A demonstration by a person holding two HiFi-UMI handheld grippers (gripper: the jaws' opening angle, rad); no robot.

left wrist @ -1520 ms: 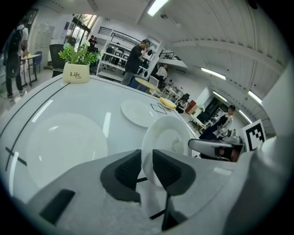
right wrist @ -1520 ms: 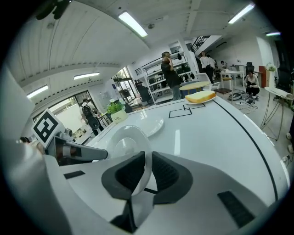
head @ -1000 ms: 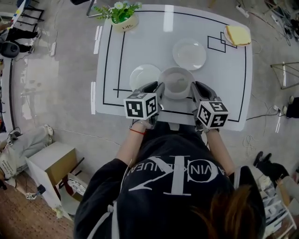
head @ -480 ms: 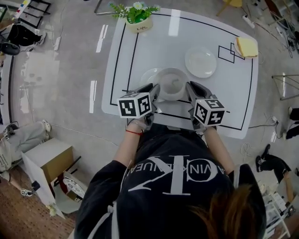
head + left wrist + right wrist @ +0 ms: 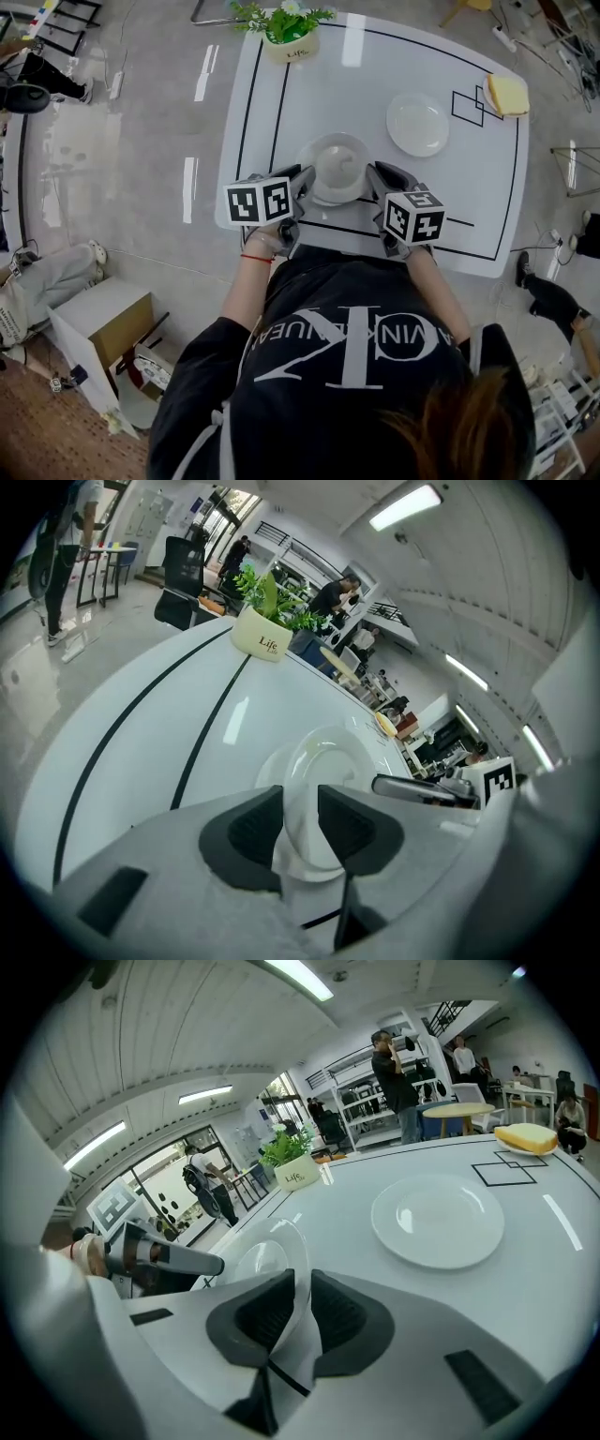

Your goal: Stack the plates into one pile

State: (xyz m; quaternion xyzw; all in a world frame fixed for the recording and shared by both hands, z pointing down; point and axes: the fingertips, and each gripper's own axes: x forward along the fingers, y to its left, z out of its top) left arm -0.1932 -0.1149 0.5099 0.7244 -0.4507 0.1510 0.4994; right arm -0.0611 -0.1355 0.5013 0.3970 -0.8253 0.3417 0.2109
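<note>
White bench with black lines fills the upper part of the head view, on a grey floor. A potted plant stands at its far edge and a yellow block sits at the far right corner. One plate lies alone on the bench, near the block and well apart from the others.

Nearer the person, a second plate sits over a third plate, whose rim peeks out on the left side. The left gripper reaches in from the left of this pair and the right gripper from the right.

In the left gripper view the upper plate's rim runs between the two dark pads. The jaws stand a little apart and have just been opening. In the right gripper view the thin rim of the same plate also passes between the pads. There the jaws are narrowly apart too, having just been opening, with a sliver of gap beside the rim.
</note>
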